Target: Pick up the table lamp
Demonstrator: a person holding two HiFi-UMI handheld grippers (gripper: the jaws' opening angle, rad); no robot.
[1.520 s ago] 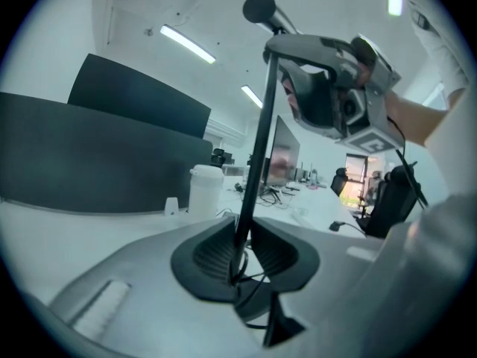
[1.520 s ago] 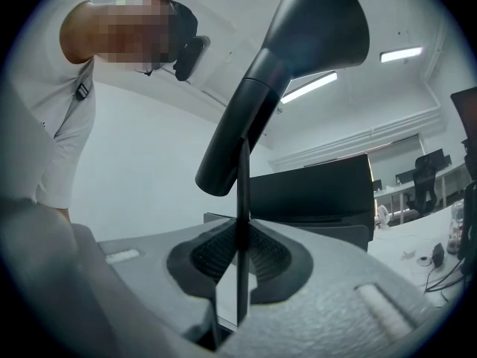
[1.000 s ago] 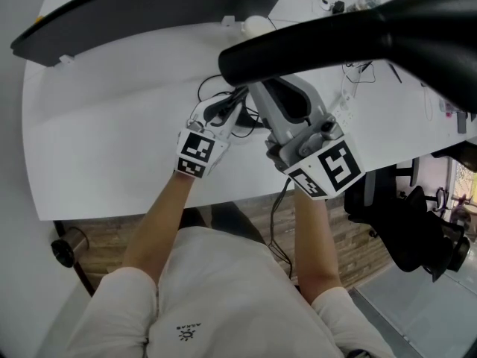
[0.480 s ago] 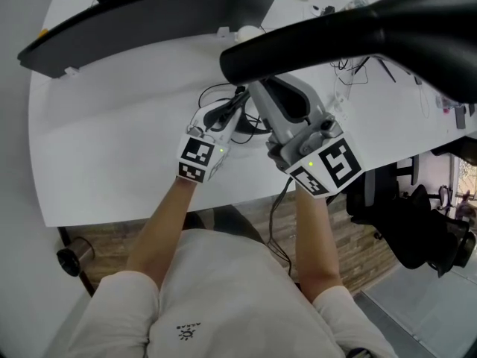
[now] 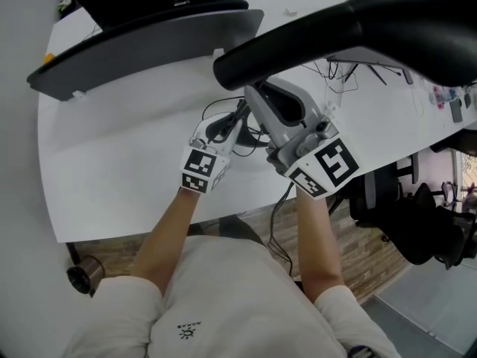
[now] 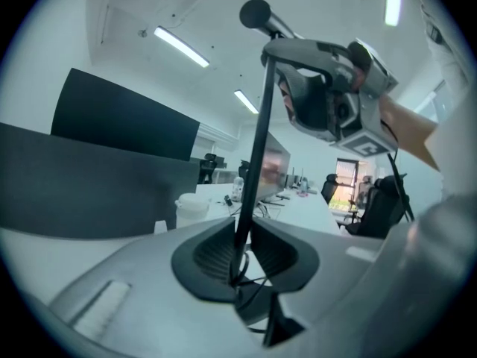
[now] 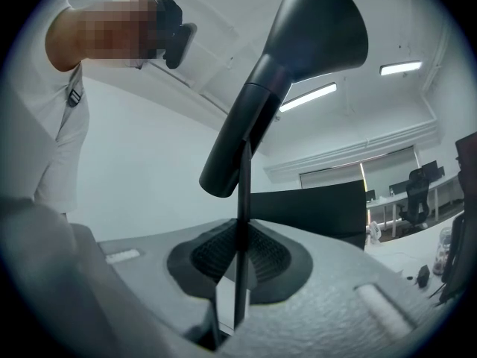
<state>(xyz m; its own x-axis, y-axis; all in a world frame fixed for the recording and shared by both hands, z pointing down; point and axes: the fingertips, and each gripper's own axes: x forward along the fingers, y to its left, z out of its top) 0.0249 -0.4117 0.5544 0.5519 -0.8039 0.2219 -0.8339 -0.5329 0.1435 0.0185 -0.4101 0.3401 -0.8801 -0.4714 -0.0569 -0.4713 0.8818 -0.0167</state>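
Note:
The table lamp has a wide black cone shade [image 5: 358, 21] close under the head camera and a thin black stem [image 6: 253, 162]. My left gripper [image 5: 227, 125] is shut on the stem low down, its dark pads pressing it from both sides. My right gripper [image 5: 261, 107] is shut on the same stem [image 7: 242, 222] higher up, and it shows in the left gripper view as a grey body [image 6: 335, 95] above. The shade [image 7: 291, 73] rises over the right jaws. The grippers hide the lamp's base. A black cord [image 5: 279, 207] trails off the table's front edge.
A dark monitor [image 5: 149, 36] stands at the back of the white table [image 5: 112, 162]. Loose cables and small items [image 5: 358, 69] lie at the back right. A black office chair [image 5: 410, 222] stands on the floor to the right.
Both grippers have risen together with the lamp stem between them. The shade has come closer to the head camera and looks larger.

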